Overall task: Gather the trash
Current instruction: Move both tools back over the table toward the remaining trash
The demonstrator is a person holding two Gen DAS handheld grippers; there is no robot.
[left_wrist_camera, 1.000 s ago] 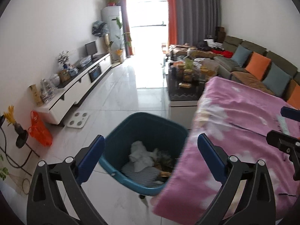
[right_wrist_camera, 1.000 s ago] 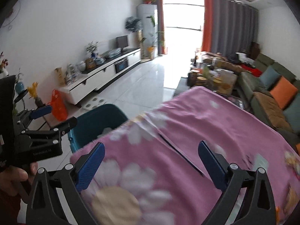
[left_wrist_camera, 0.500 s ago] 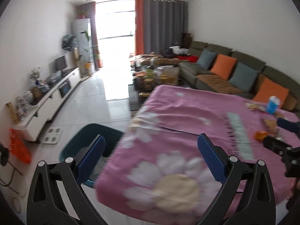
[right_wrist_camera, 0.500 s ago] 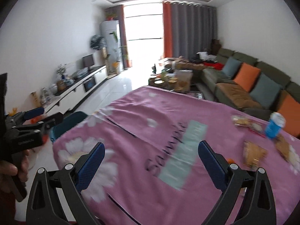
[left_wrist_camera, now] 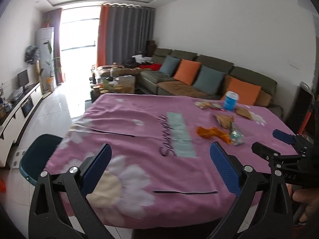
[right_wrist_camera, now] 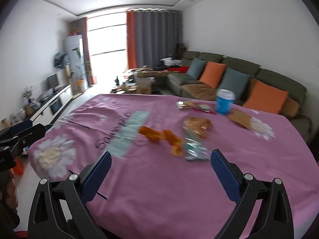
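Trash sits on the right half of the desk point(left_wrist_camera: 139, 123), which is covered by a pink knit-look cloth point(right_wrist_camera: 159, 179) printed with white daisies and a pale teal strip. Orange wrapper point(right_wrist_camera: 159, 136), crumpled and glossy, lies near the middle; just beside it on the right a crinkled clear-and-green foil wrapper point(right_wrist_camera: 194, 149). Behind those a flat brown snack bag point(right_wrist_camera: 197, 124), wrinkled. Farther back a long flat packet point(right_wrist_camera: 194, 106) with a red edge, next to an upright blue cylindrical cup point(right_wrist_camera: 224, 101) with a white lid. Right of the cup a flat tan packet point(right_wrist_camera: 240, 117). Some blur, fine print unreadable. Right tool point(right_wrist_camera: 159, 177) hovers over the near desk edge, blue textured pads spread wide, nothing between them, trash ahead of it and apart. Left tool point(left_wrist_camera: 159, 165) also spread wide and empty, above the near-left part of the cloth; a hand point(left_wrist_camera: 305, 201) grips the other tool's handle at right edge of the left view. Teal plastic bin point(left_wrist_camera: 37, 159), rounded rim, stands on the floor at the desk's left corner, partly hidden by the cloth. Glossy white tile floor point(left_wrist_camera: 53, 109). Olive sofa point(left_wrist_camera: 215, 75) with orange and grey-blue cushions behind the desk; grey and orange curtains point(left_wrist_camera: 127, 37) by a bright window.
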